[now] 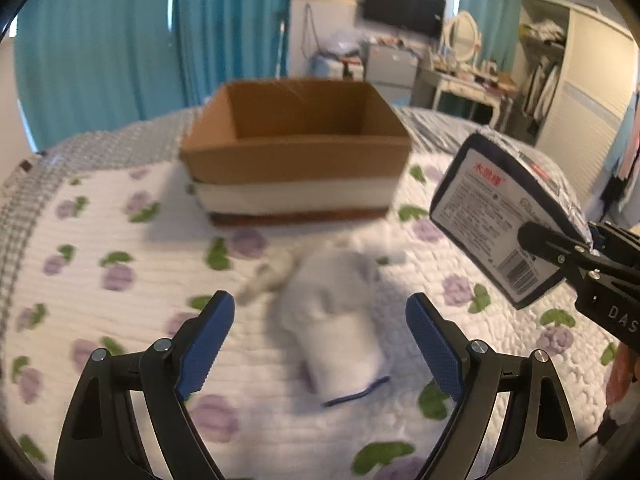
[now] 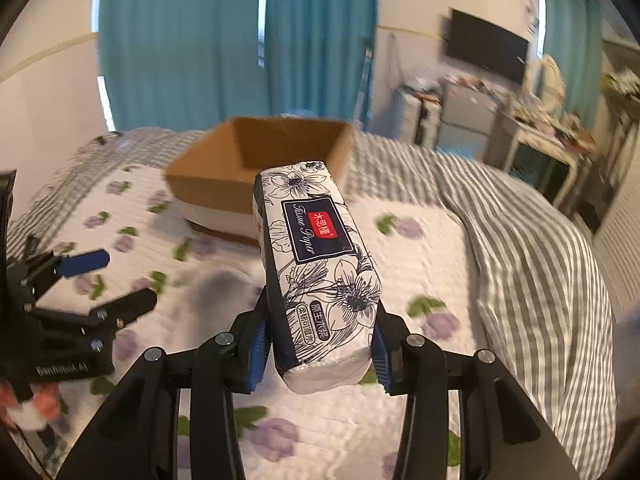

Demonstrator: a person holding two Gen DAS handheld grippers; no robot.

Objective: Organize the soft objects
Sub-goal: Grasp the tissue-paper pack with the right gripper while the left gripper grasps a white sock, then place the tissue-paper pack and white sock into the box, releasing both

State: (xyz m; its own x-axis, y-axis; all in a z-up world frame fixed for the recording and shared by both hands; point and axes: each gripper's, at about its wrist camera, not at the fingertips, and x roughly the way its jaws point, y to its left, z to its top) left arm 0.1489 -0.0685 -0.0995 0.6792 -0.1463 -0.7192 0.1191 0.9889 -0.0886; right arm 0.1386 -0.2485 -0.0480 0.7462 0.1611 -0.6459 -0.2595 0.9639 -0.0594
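Observation:
My right gripper (image 2: 320, 354) is shut on a tissue paper pack (image 2: 316, 264), white with dark flower print, held in the air above the bed; the pack's barcode side shows in the left wrist view (image 1: 500, 216). An open cardboard box (image 1: 296, 144) stands on the bed ahead, also in the right wrist view (image 2: 256, 172). My left gripper (image 1: 320, 344) is open above a white cap with a blue brim edge (image 1: 340, 328) lying on the quilt. A small pale soft item (image 1: 268, 276) lies blurred left of the cap.
The bed has a white quilt with purple flowers (image 1: 120, 272) and a grey striped blanket (image 2: 532, 264) on the right. Teal curtains (image 1: 160, 40), a wall TV (image 1: 404, 4) and a cluttered desk (image 1: 472, 80) stand behind the bed.

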